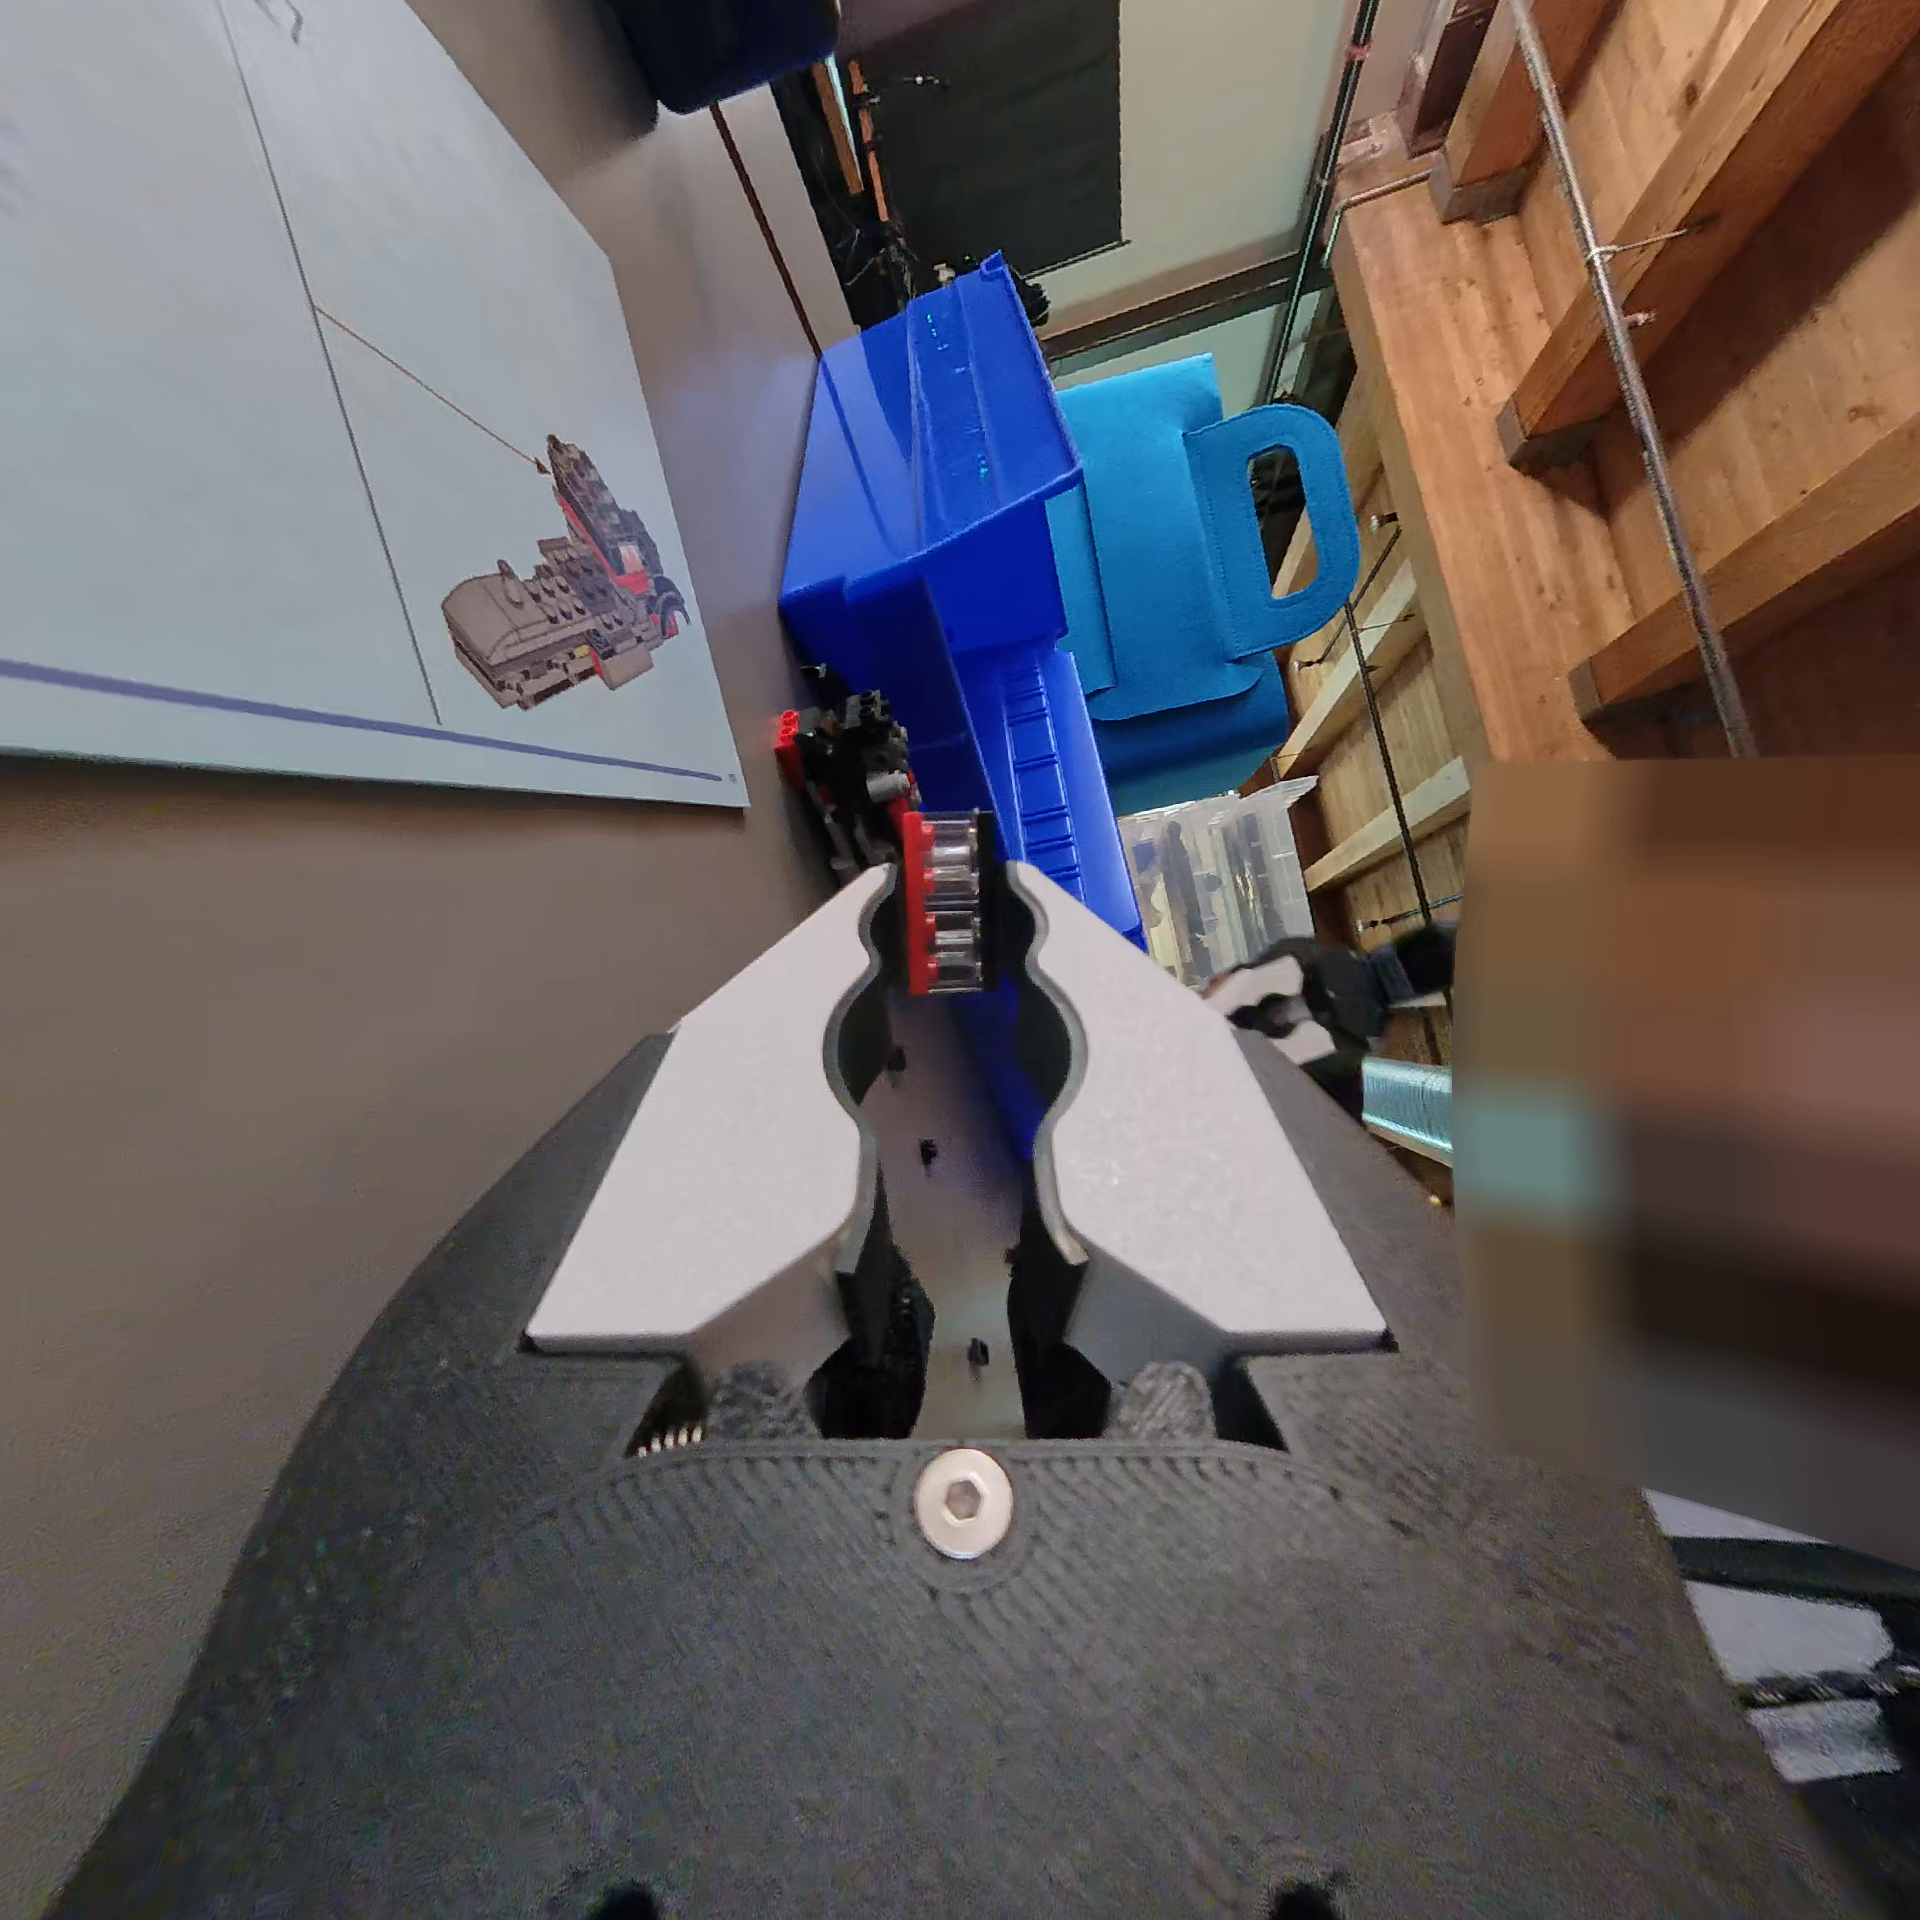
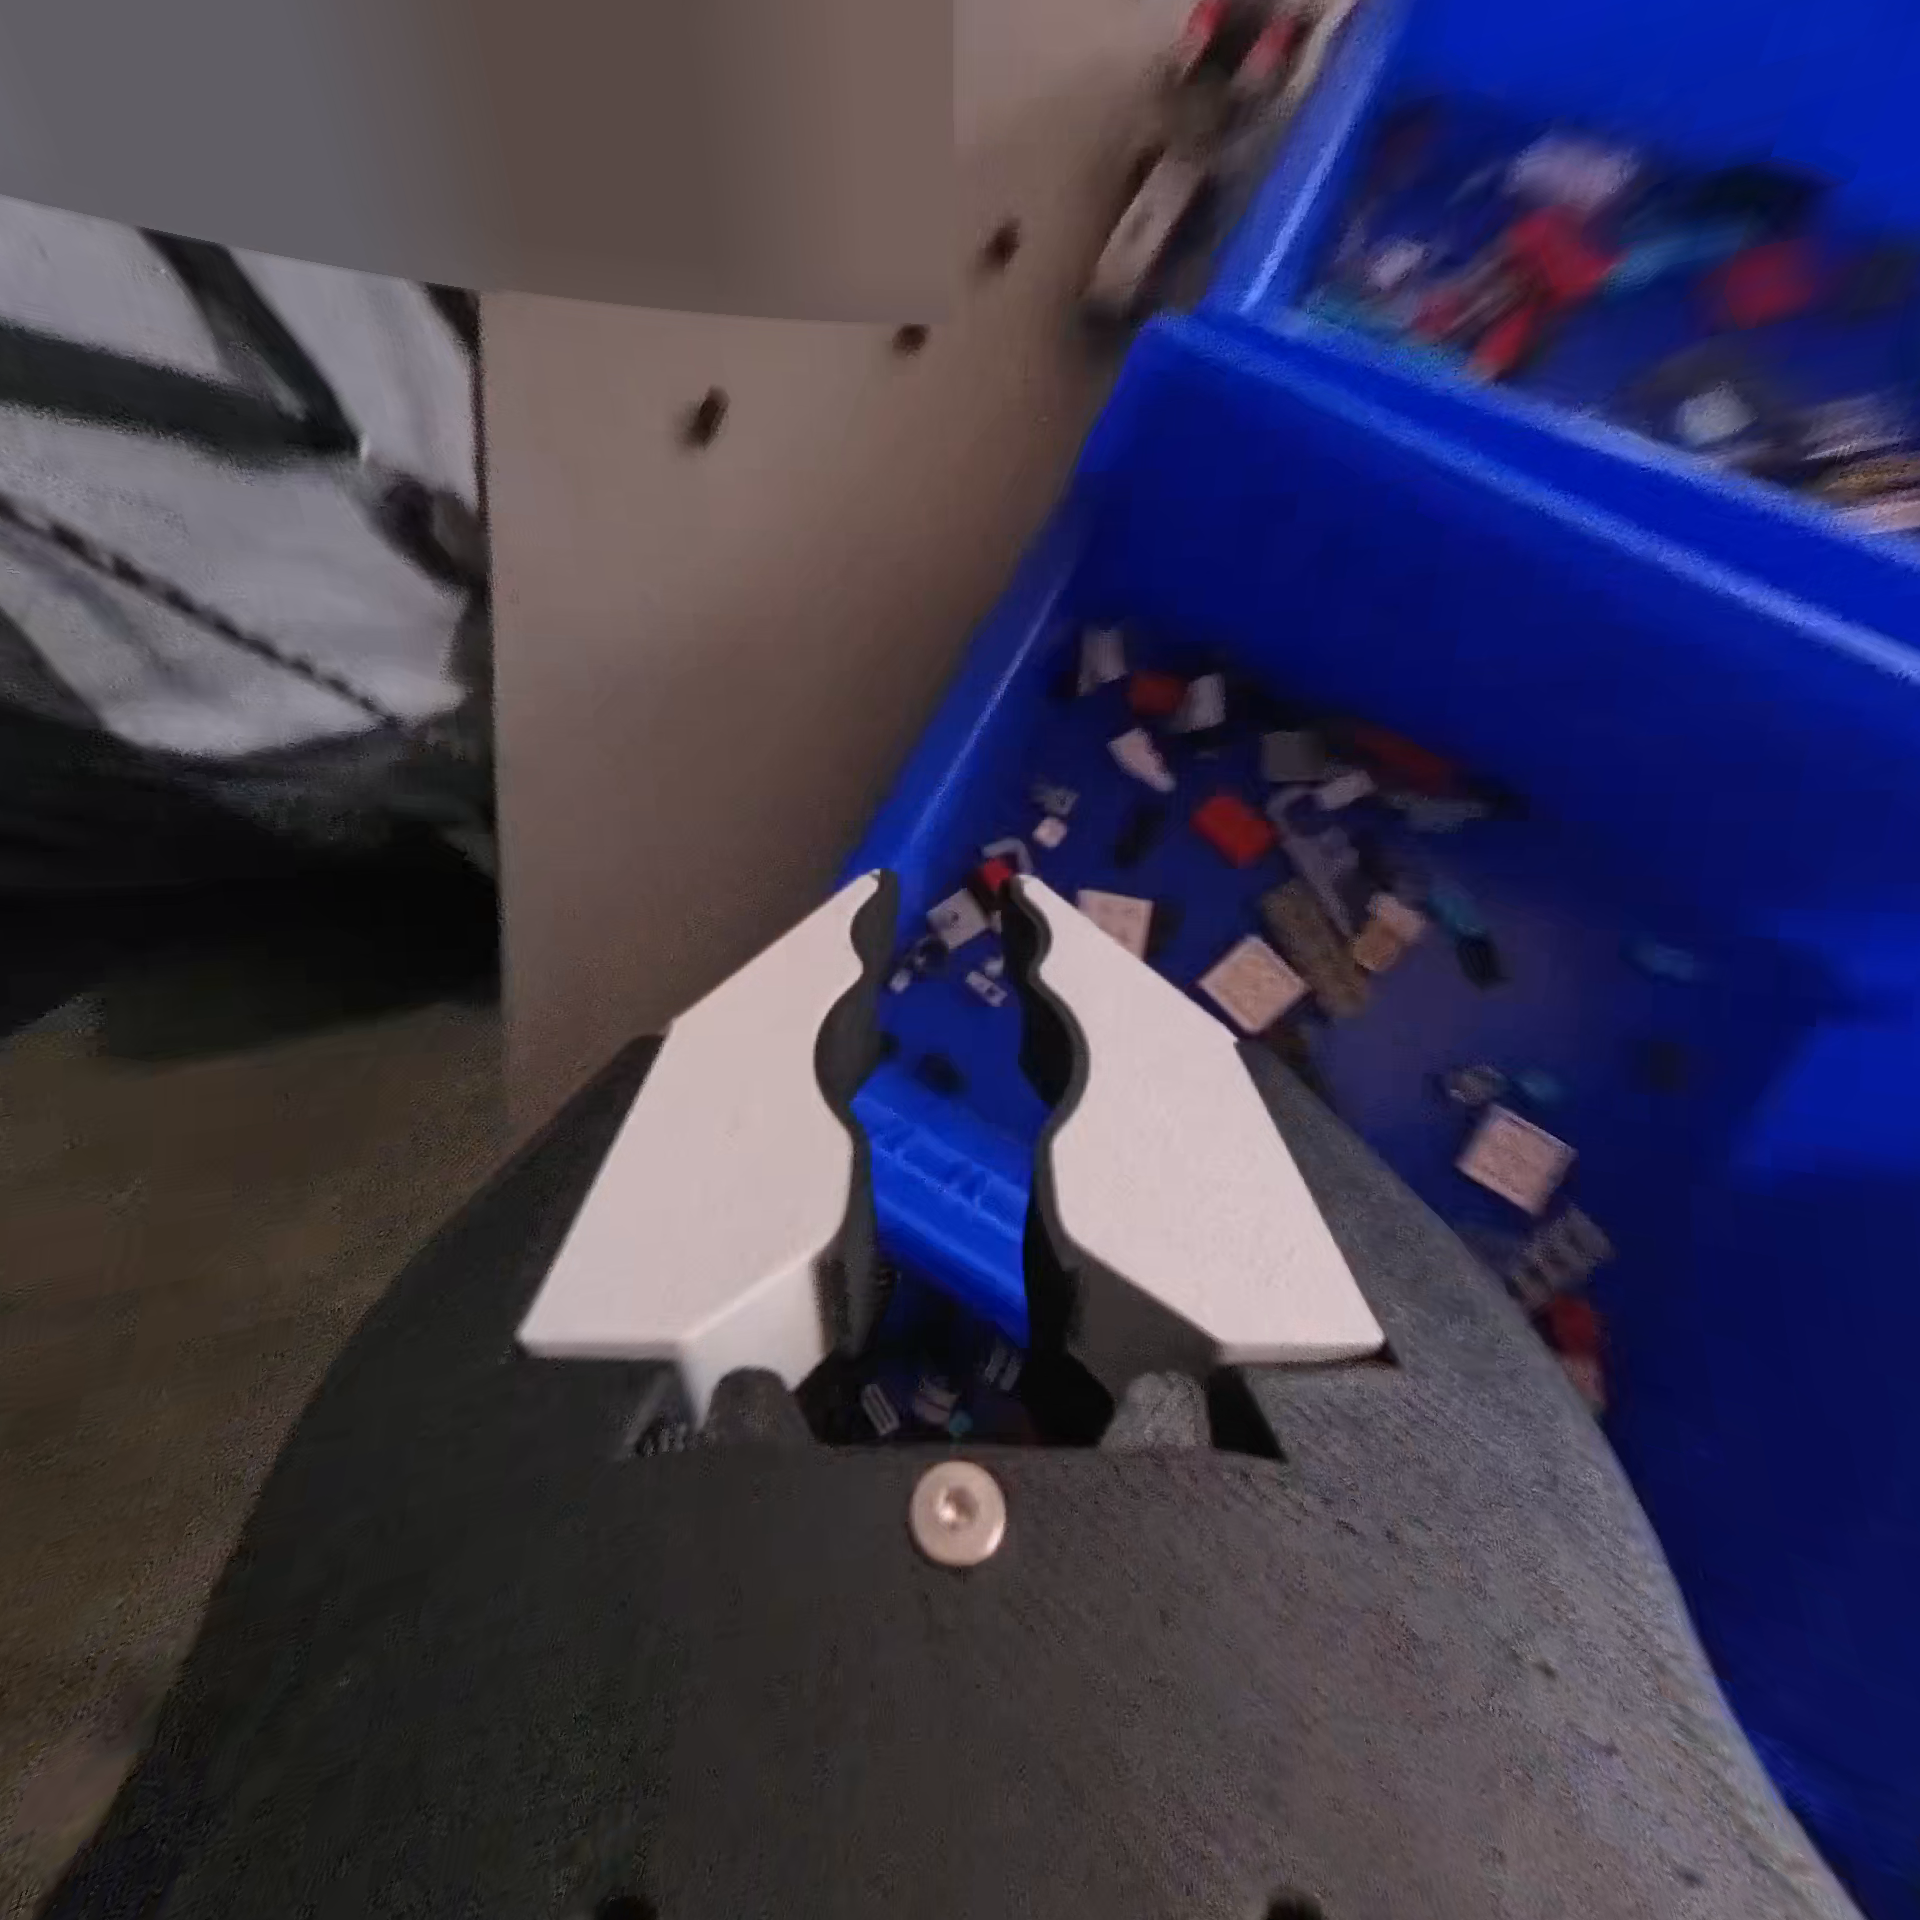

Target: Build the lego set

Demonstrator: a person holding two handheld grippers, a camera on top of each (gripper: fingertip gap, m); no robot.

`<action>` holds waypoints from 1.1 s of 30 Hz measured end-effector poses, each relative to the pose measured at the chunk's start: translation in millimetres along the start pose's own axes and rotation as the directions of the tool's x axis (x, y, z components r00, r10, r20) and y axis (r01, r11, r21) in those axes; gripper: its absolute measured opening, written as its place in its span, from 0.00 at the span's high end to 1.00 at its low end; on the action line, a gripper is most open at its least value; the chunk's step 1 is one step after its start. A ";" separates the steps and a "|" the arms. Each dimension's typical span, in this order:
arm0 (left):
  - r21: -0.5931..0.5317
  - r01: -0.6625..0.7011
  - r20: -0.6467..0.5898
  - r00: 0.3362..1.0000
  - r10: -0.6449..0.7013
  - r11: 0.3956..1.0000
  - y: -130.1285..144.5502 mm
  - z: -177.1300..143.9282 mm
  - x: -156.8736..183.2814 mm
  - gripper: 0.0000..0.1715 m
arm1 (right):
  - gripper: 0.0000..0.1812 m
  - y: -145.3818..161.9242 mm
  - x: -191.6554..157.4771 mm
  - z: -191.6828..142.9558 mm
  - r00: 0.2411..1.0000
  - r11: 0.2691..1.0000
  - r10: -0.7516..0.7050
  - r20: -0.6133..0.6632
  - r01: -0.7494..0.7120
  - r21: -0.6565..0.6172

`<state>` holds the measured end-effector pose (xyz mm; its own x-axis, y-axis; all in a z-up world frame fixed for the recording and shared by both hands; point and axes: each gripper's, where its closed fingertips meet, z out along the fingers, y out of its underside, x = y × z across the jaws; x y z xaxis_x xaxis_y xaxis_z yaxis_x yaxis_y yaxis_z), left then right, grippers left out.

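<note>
At centre frame the left hand-held gripper (image 1: 943,906) pinches a small red-and-clear brick assembly (image 1: 948,902), light, rigid but likely to pop apart, while the right hand-held gripper (image 2: 943,902) hovers parted over loose pieces (image 2: 1236,831) in a blue bin (image 2: 1351,457).

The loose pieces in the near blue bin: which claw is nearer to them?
Right. The right claw hangs open just above the loose pieces in the blue bin; the left claw is outside it, gripping a red and clear assembly.
</note>
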<state>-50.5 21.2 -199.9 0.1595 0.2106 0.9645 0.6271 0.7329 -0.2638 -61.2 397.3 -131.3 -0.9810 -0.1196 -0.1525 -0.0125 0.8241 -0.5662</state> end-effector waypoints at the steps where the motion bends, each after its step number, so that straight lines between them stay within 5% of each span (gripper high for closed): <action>1: 0.000 0.001 -0.003 1.000 -0.001 1.000 0.0 -0.1 0.4 0.90 | 0.89 2.5 2.2 15.3 0.995 0.997 0.016 0.094 -0.010 -0.071; 5: -0.002 0.000 -0.017 1.000 0.000 1.000 0.8 -1.1 2.4 0.90 | 0.90 34.0 1.6 70.9 0.946 0.943 0.063 0.319 0.048 -0.330; 9: 0.003 0.024 -0.037 0.999 -0.024 1.000 -0.7 -2.7 3.3 0.90 | 0.92 56.9 0.9 99.5 0.930 0.898 0.066 0.363 0.103 -0.428; 33: -0.007 0.041 -0.030 0.999 -0.042 0.999 -0.8 -0.8 0.5 0.90 | 0.90 44.7 34.4 106.3 0.978 0.949 -0.102 0.182 0.150 -0.277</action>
<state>-50.3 20.2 -199.2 0.1563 0.1602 0.9746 0.6386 0.7364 -0.2235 -75.0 371.2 -248.0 -0.9232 -0.3013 -0.2386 -0.2127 0.9176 -0.3357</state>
